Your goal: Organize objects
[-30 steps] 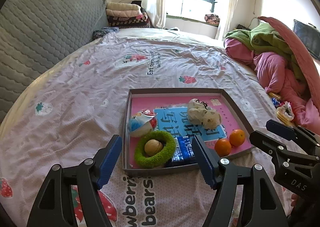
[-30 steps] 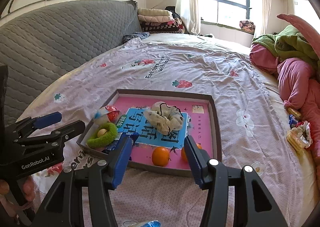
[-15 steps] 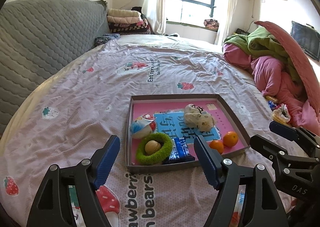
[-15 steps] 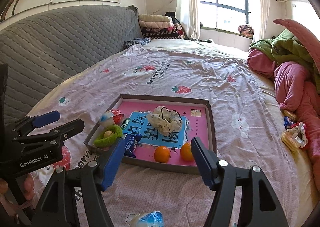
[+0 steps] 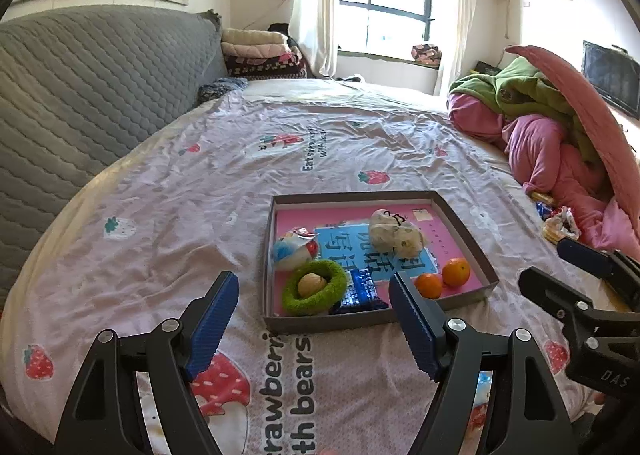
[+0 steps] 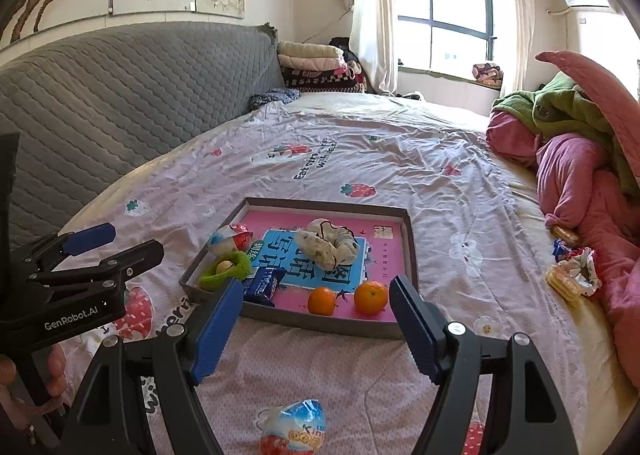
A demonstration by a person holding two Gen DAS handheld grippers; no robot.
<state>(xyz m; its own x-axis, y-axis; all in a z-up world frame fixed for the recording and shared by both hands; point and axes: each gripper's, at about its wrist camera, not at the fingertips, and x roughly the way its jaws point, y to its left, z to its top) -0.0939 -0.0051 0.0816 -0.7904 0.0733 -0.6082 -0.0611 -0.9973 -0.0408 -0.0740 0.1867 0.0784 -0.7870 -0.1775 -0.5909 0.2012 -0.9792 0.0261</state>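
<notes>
A grey-rimmed tray (image 5: 376, 197) (image 6: 320, 203) with a pink floor lies on the strawberry bedsheet. It holds two oranges (image 5: 428, 285) (image 6: 371, 297), a green fuzzy ring (image 5: 332, 279) (image 6: 240, 265) around a walnut (image 5: 307, 283), a blue snack packet (image 5: 360, 291) (image 6: 264, 283), a cream scrunchie (image 5: 394, 233) (image 6: 328, 245) on a blue booklet (image 5: 344, 247), and an egg-shaped foil packet (image 5: 294, 247) (image 6: 230, 239). My left gripper (image 5: 312, 279) hangs open and empty before the tray's near rim. The right gripper (image 6: 317, 286) is opening, nothing between its fingers. A second egg packet (image 6: 296, 429) lies on the sheet below it.
Pink and green bedding (image 5: 560, 143) is heaped to the right, with snack packets and a scrunchie (image 6: 572, 275) at its foot. A grey quilted headboard (image 5: 80, 95) runs along the left. Folded blankets (image 6: 316, 67) are stacked by the window.
Both grippers have drawn back and up from the tray, which now looks smaller. The right jaws have spread wider. More of the egg packet shows under the right gripper.
</notes>
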